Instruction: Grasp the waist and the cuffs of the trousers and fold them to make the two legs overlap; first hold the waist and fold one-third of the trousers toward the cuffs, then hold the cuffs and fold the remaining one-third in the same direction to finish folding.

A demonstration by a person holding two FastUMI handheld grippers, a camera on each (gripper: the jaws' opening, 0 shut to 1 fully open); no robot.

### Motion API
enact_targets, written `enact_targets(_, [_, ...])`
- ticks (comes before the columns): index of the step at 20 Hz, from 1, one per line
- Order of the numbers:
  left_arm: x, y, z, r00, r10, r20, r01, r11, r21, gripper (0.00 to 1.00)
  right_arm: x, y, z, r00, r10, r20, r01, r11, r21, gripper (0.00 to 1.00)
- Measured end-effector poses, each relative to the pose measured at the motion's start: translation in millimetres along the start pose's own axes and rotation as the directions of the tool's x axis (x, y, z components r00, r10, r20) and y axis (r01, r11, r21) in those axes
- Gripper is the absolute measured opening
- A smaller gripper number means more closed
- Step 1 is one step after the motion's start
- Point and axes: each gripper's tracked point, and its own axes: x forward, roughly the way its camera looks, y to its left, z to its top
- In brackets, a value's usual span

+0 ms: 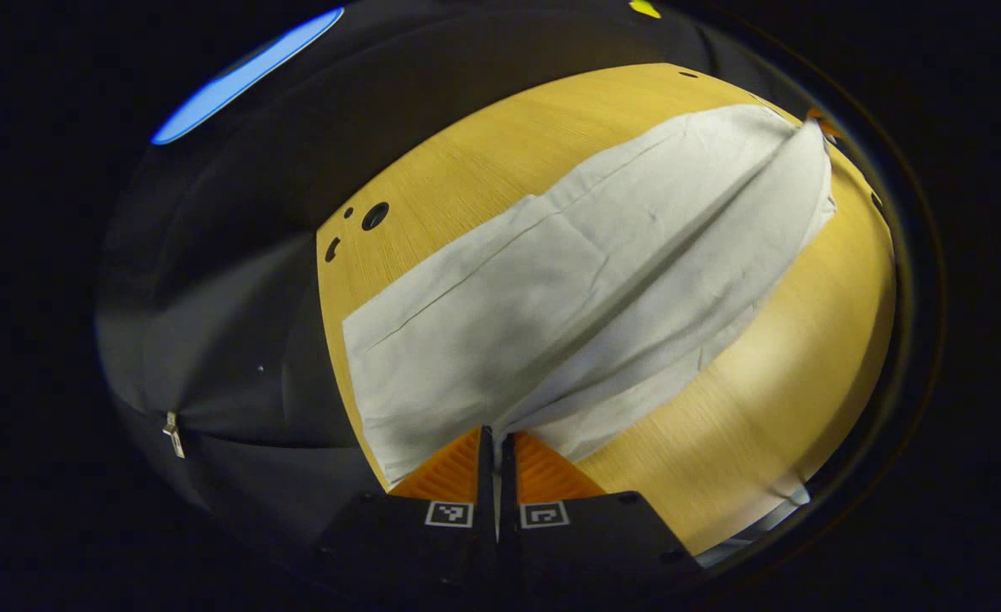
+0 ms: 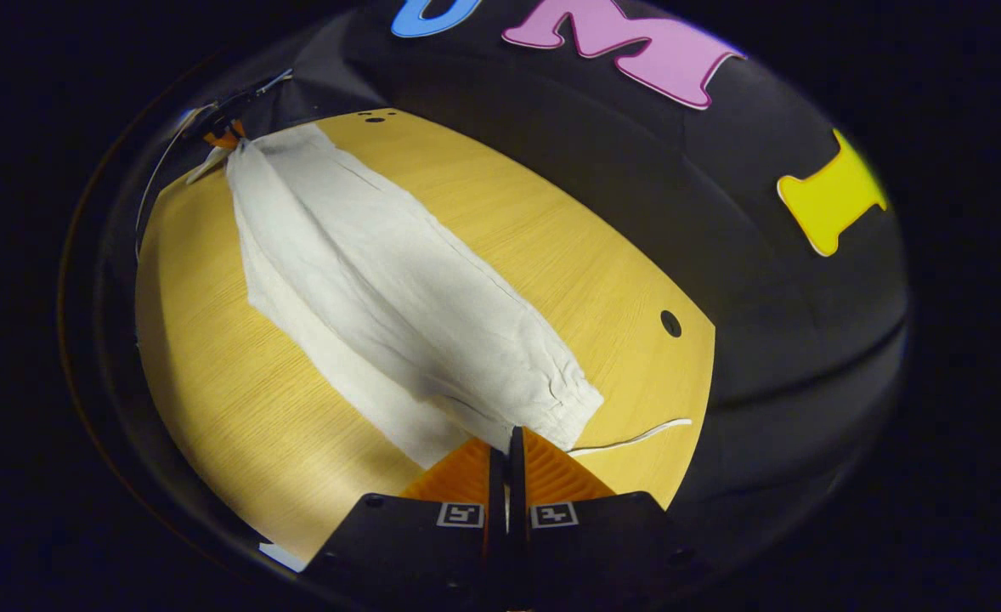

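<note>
**Holding trousers at both ends, legs overlapped on bench**

Stretching between the two grippers, the white trousers [image 1: 585, 280] lie lengthwise across the wooden bench [image 1: 772, 408], one leg on top of the other w/ a ridge of cloth running along the length.

L gripper [image 1: 495, 442]: jaws closed, both fingers pinching trouser fabric at the plain, flat end nearest this camera. Cloth fans out from the pinch pt; lower layer peeks out on the bench beside it.

R gripper [image 2: 507, 442]: jaws closed on the gathered end of the trousers [image 2: 381, 289], next to the puckered hem. A thin white drawstring [image 2: 636, 438] trails off that end onto the bench [image 2: 229, 391], toward the edge.

Right gripper view: far end of cloth lifted slightly, held by the other gripper at top left. Small round holes [image 2: 670, 323] in bench top near its edge.
</note>
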Motion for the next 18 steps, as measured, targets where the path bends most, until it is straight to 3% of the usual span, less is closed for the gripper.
enact_targets(5, [39, 13, 30, 0.998, -0.005, -0.059, 0.003, 0.999, -0.039, 0.06, 44, -13, 5, 0.998, 0.044, -0.035, -0.038, 0.985, 0.167, 0.05])
enact_targets(9, [69, 10, 29, 0.989, -0.042, -0.139, 0.029, 0.995, -0.099, 0.06, 78, -15, 3, 0.992, 0.105, -0.069, -0.072, 0.926, 0.371, 0.06])
enact_targets(11, [71, 13, 36, 0.991, -0.051, -0.125, 0.035, 0.992, -0.125, 0.06, 88, -16, 3, 0.989, 0.132, -0.068, -0.083, 0.875, 0.478, 0.06])
enact_targets(12, [72, 13, 38, 0.992, -0.057, -0.110, 0.043, 0.991, -0.127, 0.06, 90, -15, 2, 0.987, 0.145, -0.068, -0.087, 0.842, 0.532, 0.01])
enact_targets(15, [74, 13, 40, 0.993, -0.075, -0.093, 0.060, 0.987, -0.152, 0.07, 90, -20, 12, 0.984, 0.176, -0.006, -0.124, 0.716, 0.687, 0.10])
enact_targets(17, [72, 22, 34, 0.994, -0.056, -0.093, 0.041, 0.988, -0.149, 0.11, 85, -24, 17, 0.981, 0.189, 0.049, -0.158, 0.617, 0.771, 0.23])
enact_targets(18, [69, 23, 36, 0.996, -0.056, -0.067, 0.045, 0.987, -0.156, 0.39, 82, -27, 19, 0.980, 0.187, 0.072, -0.169, 0.580, 0.797, 0.35])
